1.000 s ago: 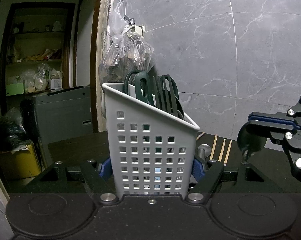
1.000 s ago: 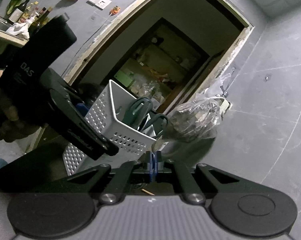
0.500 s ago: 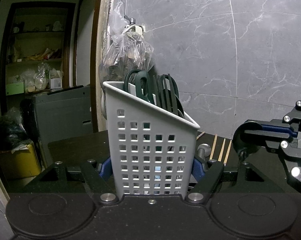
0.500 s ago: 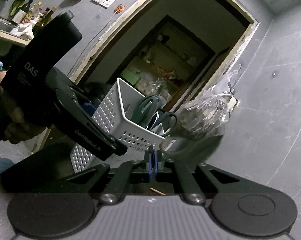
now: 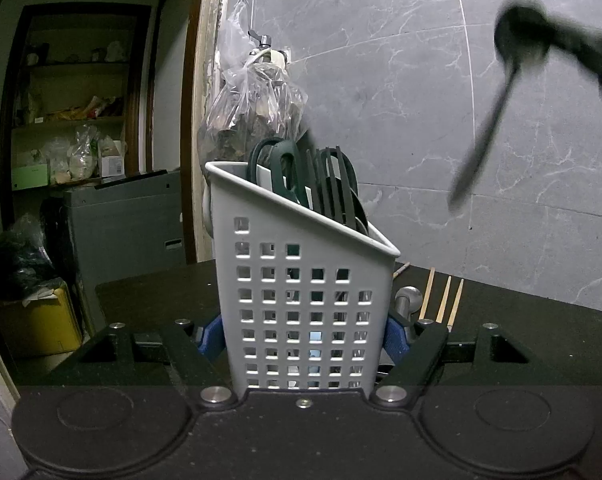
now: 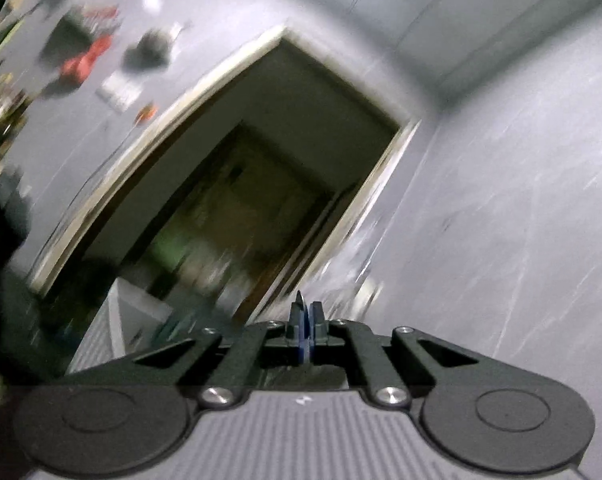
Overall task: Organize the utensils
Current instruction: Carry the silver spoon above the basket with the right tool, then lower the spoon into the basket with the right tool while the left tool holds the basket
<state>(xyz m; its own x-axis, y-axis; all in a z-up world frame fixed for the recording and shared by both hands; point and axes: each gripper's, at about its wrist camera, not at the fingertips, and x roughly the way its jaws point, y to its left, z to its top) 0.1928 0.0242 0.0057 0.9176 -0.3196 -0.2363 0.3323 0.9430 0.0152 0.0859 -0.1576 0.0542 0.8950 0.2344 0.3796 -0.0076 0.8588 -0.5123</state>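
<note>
left gripper [image 5: 307,344] clamped the white perforated plastic utensil caddy [image 5: 301,300], light, stiff | right gripper [image 6: 305,320] pinched a thin metal spoon [image 5: 489,120], slippery, by its bowl end

Plastic bag [image 5: 253,108] hangs beside doorway [image 5: 81,120].

Caddy [image 5: 305,304] sat clamped between the left gripper [image 5: 305,336] pads, blocking the centre of the dark table [image 5: 541,320]. Scissor handles [image 5: 285,172] and dark utensils [image 5: 337,188] crowded its back half; front part of the mouth looked free. Chopsticks [image 5: 441,298] lay just right of it. Spoon [image 5: 497,92], blurred, hung above right. Wall [image 5: 421,100] and hanging bag [image 5: 253,112] closed off the rear.
</note>
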